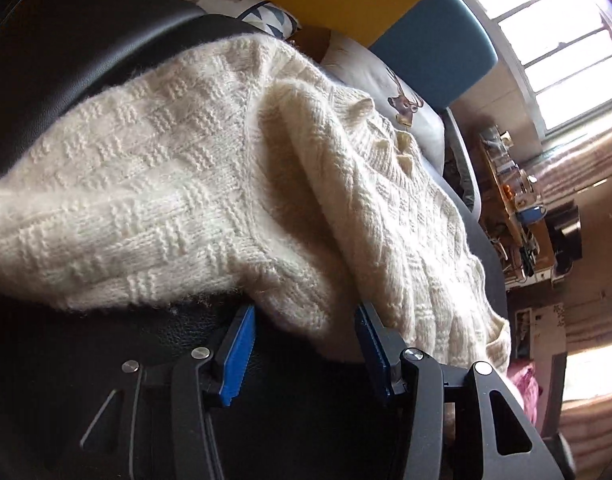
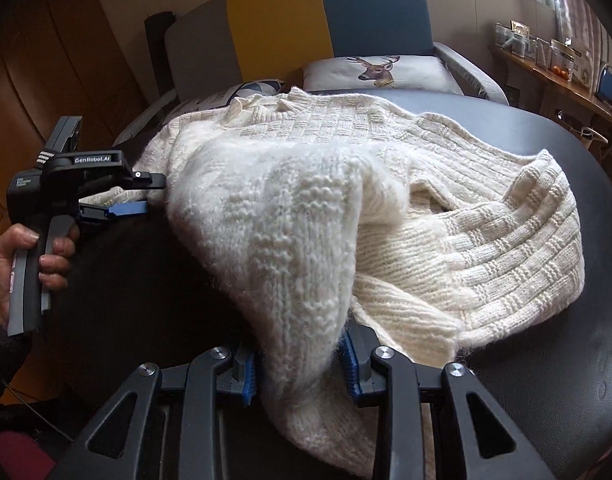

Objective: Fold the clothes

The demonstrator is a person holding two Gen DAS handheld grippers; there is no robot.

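Note:
A cream chunky-knit sweater point(image 2: 446, 208) lies crumpled on a round black table point(image 2: 546, 300). My right gripper point(image 2: 300, 356) is at the near edge, shut on a thick sleeve point(image 2: 298, 264) that rises from the pile and hangs down past the blue pads point(image 2: 248, 380). A hand holds my left gripper point(image 2: 148, 193) at the sweater's left edge, with its fingers apart. In the left wrist view the left gripper point(image 1: 305, 314) stands open, with a bulging fold of the sweater point(image 1: 298, 264) between its fingertips. The sweater point(image 1: 146, 160) spreads across the black table point(image 1: 66, 72).
Behind the table stands a sofa point(image 2: 326, 12) with yellow and blue back panels and a deer-print cushion point(image 2: 378, 70). A wooden shelf point(image 2: 554, 68) with small items runs along the right wall under a window point(image 1: 546, 40). Bare black tabletop lies to the right.

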